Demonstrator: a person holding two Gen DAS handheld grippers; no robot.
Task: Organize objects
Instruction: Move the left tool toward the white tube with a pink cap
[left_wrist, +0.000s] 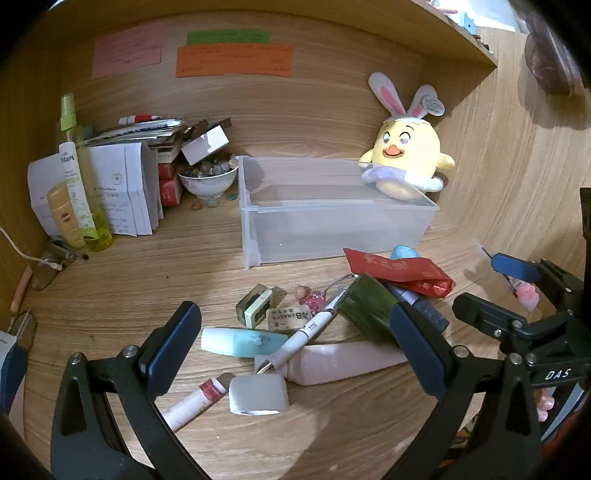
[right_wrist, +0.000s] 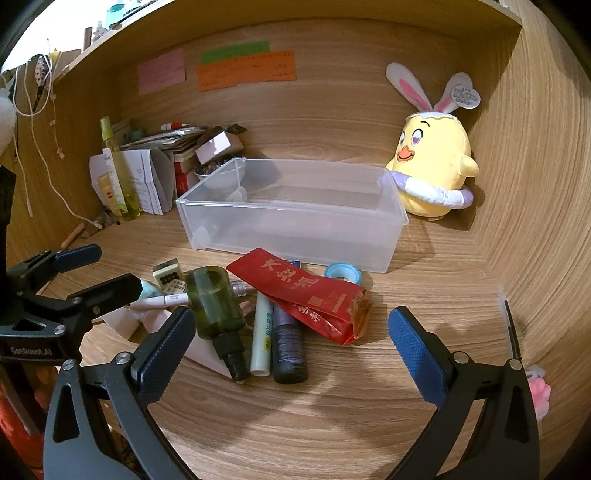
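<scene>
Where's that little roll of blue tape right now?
In the right wrist view the blue tape roll lies on the desk just in front of the clear plastic bin, right behind the red packet.

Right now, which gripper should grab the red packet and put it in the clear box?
Probably the right gripper: open, empty, with the red packet just ahead. From the left gripper, it lies off to the side.

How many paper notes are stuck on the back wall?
3: a pink note on the left, a green note at the top, an orange note just below the green one.
</scene>
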